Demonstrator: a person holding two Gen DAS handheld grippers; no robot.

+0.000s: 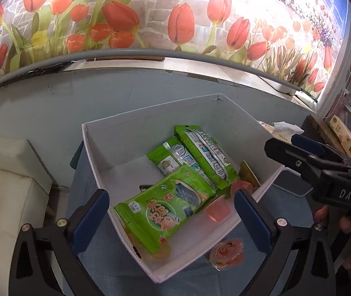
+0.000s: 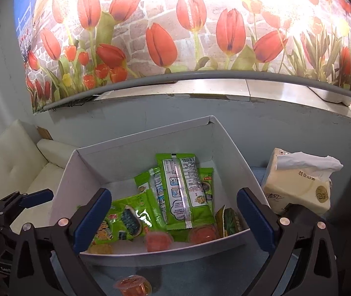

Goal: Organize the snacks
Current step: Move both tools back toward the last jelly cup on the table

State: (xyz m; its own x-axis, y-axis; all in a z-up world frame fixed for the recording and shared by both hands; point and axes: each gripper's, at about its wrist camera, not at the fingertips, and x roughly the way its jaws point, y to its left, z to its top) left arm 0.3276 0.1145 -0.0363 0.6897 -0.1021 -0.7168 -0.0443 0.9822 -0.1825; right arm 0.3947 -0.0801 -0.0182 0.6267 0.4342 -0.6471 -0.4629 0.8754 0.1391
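A white box (image 1: 150, 120) (image 2: 138, 138) holds several green snack packets (image 1: 165, 204) (image 2: 183, 192), orange jelly cups (image 1: 217, 212) (image 2: 158, 240) and a yellow jelly cup (image 1: 160, 251). One orange jelly cup (image 1: 227, 252) (image 2: 133, 285) stands outside the box on the blue cloth, by its near wall. My left gripper (image 1: 171, 218) is open and empty above the box's near corner. My right gripper (image 2: 173, 217) is open and empty above the box's near wall; it also shows in the left wrist view (image 1: 296, 145) at the right.
A tissue pack (image 2: 299, 185) stands right of the box. A white sofa (image 1: 5, 187) is at the left. A grey wall and ledge with a tulip mural rise behind. Cardboard boxes (image 1: 341, 133) sit at far right.
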